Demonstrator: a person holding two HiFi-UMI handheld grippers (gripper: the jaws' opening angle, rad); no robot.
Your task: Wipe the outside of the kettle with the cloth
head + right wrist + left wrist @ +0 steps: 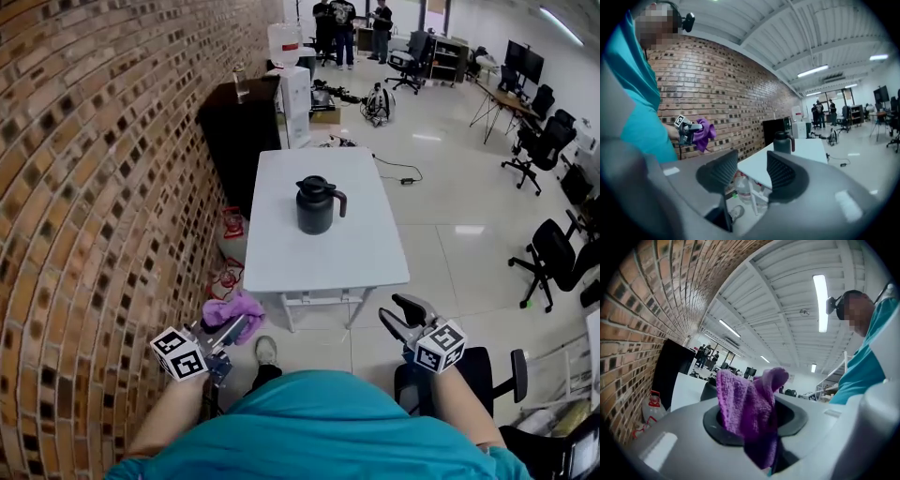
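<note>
The left hand-held gripper (236,328) is held low at the person's left side, pointing fwd & about level, jaws clamped on a purple cloth (749,401) that bunches up above them. The right hand-held gripper (398,314) sits low at the right side, tipped slightly down, jaws partly apart w/ nothing btwn them. Left forearm (161,417) & right forearm (461,398) are bare, both reaching fwd from the torso, hands well apart.
</note>
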